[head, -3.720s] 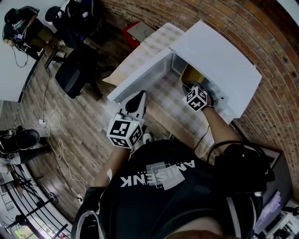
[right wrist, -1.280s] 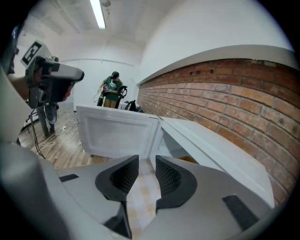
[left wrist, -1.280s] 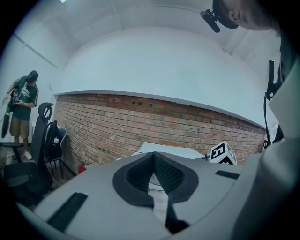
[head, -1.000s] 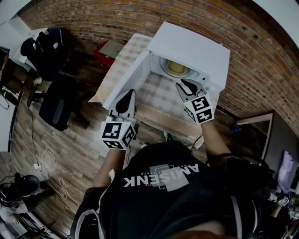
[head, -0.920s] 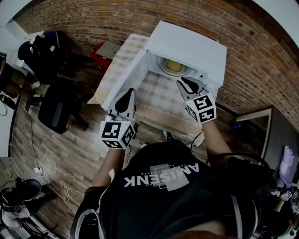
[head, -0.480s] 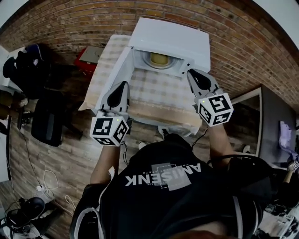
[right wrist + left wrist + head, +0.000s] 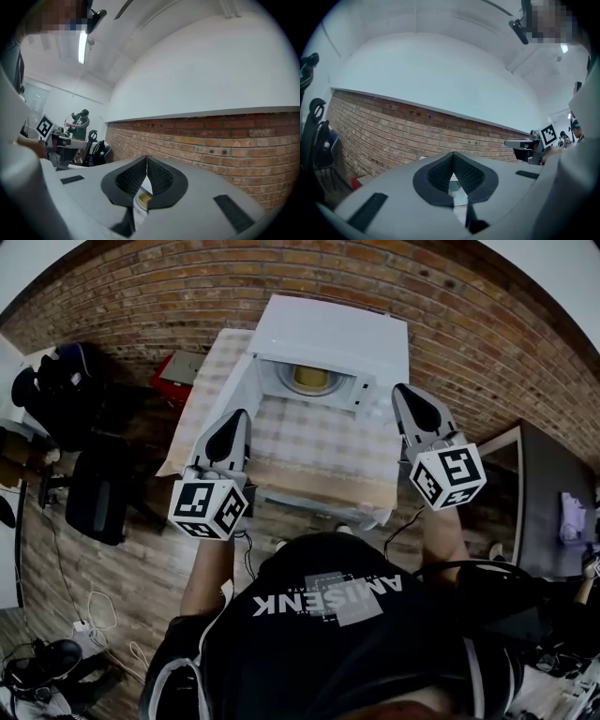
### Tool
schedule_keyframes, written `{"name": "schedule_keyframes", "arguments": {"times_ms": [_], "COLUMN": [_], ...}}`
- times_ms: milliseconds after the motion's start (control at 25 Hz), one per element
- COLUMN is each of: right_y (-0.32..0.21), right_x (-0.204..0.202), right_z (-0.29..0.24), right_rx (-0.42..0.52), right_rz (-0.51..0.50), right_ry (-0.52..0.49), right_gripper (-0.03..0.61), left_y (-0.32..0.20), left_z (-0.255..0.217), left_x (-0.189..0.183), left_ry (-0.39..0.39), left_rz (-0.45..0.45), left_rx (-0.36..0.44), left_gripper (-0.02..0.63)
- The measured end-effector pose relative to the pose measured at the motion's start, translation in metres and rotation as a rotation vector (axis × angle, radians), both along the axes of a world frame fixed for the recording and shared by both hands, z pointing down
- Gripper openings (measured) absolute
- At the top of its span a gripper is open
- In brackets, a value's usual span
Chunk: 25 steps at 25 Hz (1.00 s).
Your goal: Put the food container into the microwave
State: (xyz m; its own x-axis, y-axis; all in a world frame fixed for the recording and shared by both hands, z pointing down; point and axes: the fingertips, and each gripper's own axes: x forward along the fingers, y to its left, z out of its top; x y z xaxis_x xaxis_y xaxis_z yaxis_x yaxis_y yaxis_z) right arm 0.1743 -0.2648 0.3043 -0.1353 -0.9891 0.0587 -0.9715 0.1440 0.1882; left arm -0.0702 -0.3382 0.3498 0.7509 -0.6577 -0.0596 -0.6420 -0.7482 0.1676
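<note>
The person is wearing a black shirt (image 7: 319, 634) whose white lettering, upside down from here, seems to read "AMISENK". Beyond it, the left gripper (image 7: 238, 416) and right gripper (image 7: 402, 390) are hovering at either side of the checked tablecloth (image 7: 323, 437), each with its jaws pressed together on nothing. Farther back, the yellow food container (image 7: 310, 378) is sitting inside the open white microwave (image 7: 328, 329), before the brick wall (image 7: 450, 324).
</note>
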Motion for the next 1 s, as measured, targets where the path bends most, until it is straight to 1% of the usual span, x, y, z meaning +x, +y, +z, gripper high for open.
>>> {"name": "schedule_keyframes", "arguments": {"times_ms": [200, 320, 520, 800, 1000], "right_y": [0.006, 0.011, 0.011, 0.004, 0.003], "right_x": [0.029, 0.041, 0.060, 0.069, 0.073], "right_z": [-0.017, -0.019, -0.020, -0.026, -0.024], "right_rx": [0.029, 0.033, 0.050, 0.066, 0.070], "right_rz": [0.010, 0.005, -0.014, -0.035, -0.045], "right_ry": [0.003, -0.006, -0.005, -0.003, 0.002], "right_gripper": [0.040, 0.040, 0.040, 0.040, 0.040], "left_y": [-0.002, 0.004, 0.006, 0.003, 0.006], "left_z": [-0.011, -0.012, -0.014, -0.020, -0.021], "left_x": [0.024, 0.038, 0.057, 0.058, 0.062], "left_ry": [-0.006, -0.020, -0.019, -0.038, -0.032], "left_rz": [-0.021, -0.026, -0.053, -0.110, -0.107], "left_rx": [-0.001, 0.004, 0.007, 0.014, 0.020], "left_gripper": [0.012, 0.012, 0.012, 0.012, 0.012]}}
